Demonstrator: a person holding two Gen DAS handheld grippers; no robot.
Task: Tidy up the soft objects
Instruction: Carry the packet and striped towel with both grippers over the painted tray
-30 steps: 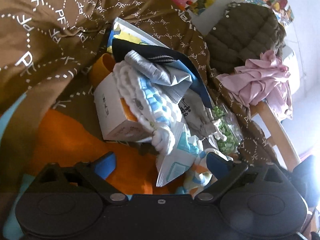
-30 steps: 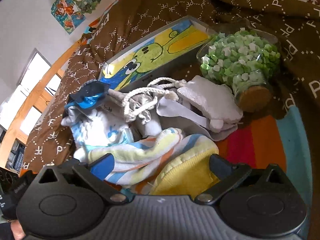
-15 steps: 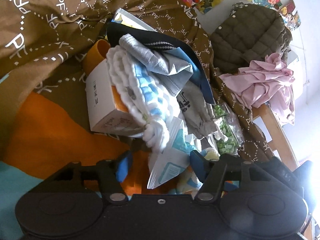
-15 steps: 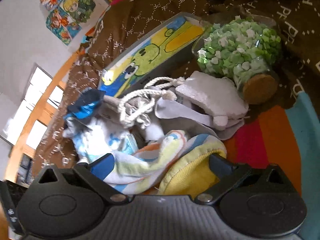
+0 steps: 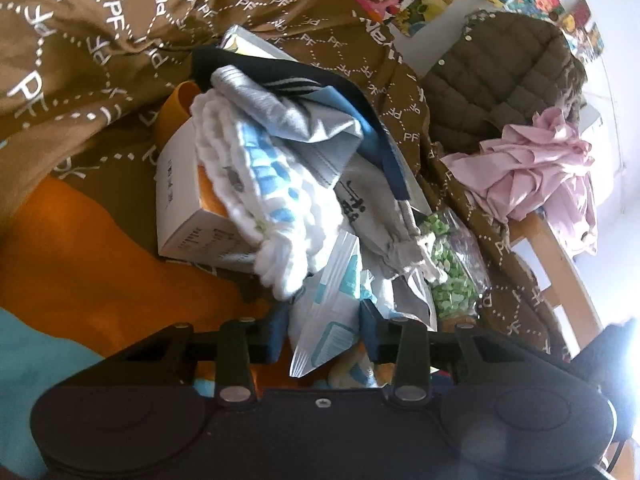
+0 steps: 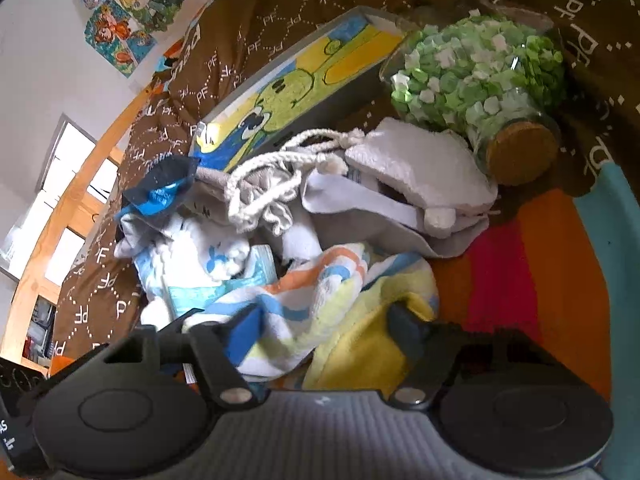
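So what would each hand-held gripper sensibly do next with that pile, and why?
Probably a gentle lift. The left hand-held gripper has its fingers close on either side of the white-and-teal packet, and the right hand-held gripper straddles the striped towel. Both lie tangled with the drawstring pouch and the corked jar of green bits, so raising slowly should avoid dragging those along.
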